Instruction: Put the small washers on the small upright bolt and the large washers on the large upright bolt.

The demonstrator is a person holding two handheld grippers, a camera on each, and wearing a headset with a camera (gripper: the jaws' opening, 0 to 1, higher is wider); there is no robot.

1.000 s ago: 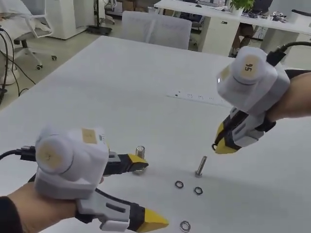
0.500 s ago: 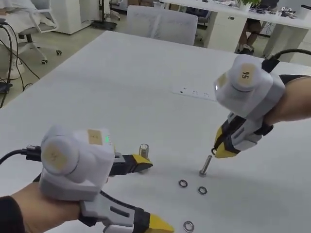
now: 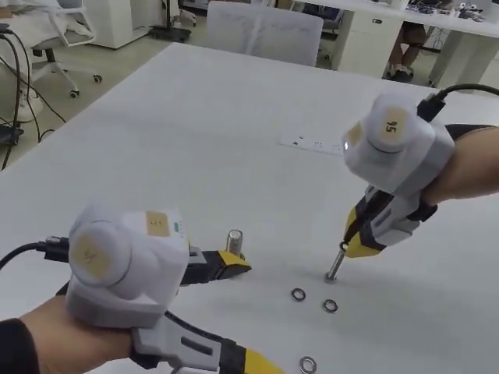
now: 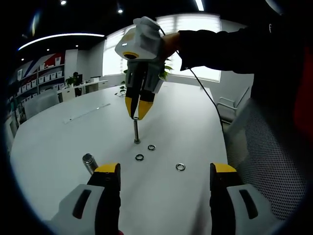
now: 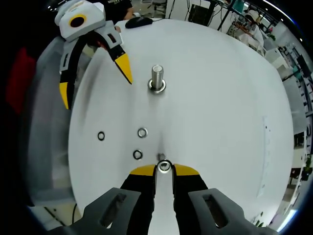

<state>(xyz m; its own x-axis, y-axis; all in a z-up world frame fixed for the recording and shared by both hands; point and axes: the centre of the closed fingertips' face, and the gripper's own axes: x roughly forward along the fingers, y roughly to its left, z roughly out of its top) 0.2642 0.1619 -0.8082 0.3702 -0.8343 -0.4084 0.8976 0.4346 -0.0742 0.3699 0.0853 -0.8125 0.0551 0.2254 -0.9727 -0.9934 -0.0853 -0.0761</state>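
The small upright bolt (image 3: pixel 335 266) stands right of centre, thin and grey. My right gripper (image 3: pixel 351 243) hangs directly over its top, shut on a small washer (image 5: pixel 164 166) held between the yellow tips. The large upright bolt (image 3: pixel 235 240) stands to the left, with a ring around its base (image 5: pixel 157 87). Just beside it is one jaw of my open left gripper (image 3: pixel 249 315), which holds nothing. Three loose washers lie on the table: one (image 3: pixel 298 294), another (image 3: pixel 330 305), and a third (image 3: pixel 308 364) nearer me. The left gripper view shows the right gripper (image 4: pixel 137 113) above the small bolt (image 4: pixel 136 132).
The white table (image 3: pixel 195 132) stretches bare toward the far side. A thin white strip (image 3: pixel 312 145) lies beyond the bolts. Office chairs (image 3: pixel 265 31) and desks stand behind the table's far edge.
My right gripper has come down and to the left until its tips sit on top of the small bolt. The left gripper has stayed open beside the large bolt. The head camera has shifted.
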